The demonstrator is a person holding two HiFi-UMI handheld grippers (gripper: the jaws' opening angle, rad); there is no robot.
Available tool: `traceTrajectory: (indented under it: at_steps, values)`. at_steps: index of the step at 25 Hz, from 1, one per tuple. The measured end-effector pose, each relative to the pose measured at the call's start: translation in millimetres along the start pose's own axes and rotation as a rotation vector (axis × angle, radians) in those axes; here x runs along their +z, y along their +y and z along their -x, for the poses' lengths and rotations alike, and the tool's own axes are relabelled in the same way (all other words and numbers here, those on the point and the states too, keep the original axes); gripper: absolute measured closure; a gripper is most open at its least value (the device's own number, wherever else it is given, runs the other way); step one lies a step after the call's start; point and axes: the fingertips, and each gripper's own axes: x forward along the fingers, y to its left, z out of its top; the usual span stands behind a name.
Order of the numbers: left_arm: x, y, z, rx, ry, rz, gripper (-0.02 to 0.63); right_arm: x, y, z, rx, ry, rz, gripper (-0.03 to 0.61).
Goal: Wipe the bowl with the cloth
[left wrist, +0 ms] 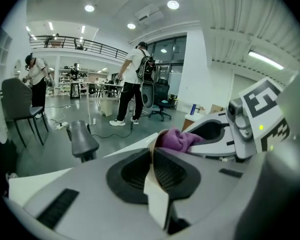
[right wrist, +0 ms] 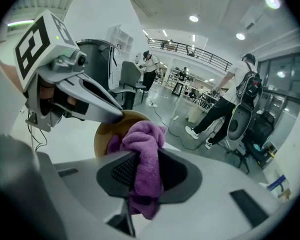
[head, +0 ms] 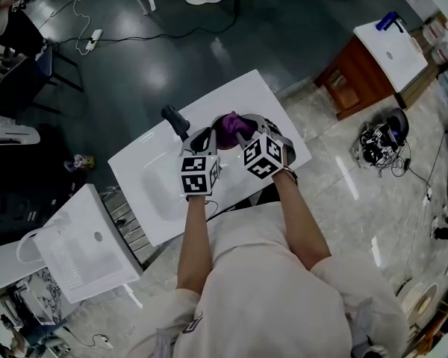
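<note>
With my left tool (left wrist: 154, 156) clamped on the rim of the tan bowl (right wrist: 106, 131) and my right tool (right wrist: 140, 160) pinching the purple cloth (right wrist: 142, 134), I'd press forward inside and sweep round.

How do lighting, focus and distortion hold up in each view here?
Head view: fisheye bend, lamp glare on the dark floor, the white table nearly blown out, the cloth readable. Left gripper view: dark round vignette, the bowl rim between the jaws soft. Right gripper view: strong barrel distortion, cloth sharp in the jaws, even indoor light.
</note>
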Motion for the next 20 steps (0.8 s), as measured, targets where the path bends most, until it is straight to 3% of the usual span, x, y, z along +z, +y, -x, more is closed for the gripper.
traceTrajectory:
  at_steps: [3,10,13,17,20]
  values:
    - [-1.7,4.9,0.2,0.034,0.005,-0.027,0.586,-6.5,10.5,-5.8,0.016,0.043,0.045,0.482]
    - [4.9,17.4,6.8,0.065,-0.03,-0.003,0.586,-11.2,39.4,-14.6,0.106,0.104,0.081,0.483]
    - [6.4,20.3,7.9,0.056,-0.036,0.013,0.586,-6.4,54.2,-17.1,0.163,0.114,0.109,0.485]
    - [8.5,20.8,8.7,0.028,-0.047,0.043,0.584,10.6,77.1,-13.4,0.263,0.056,0.165,0.486]
    - [6.1,10.0,4.7,-0.041,-0.04,0.073,0.584,19.5,77.8,-10.8,0.247,0.028,0.241,0.486]
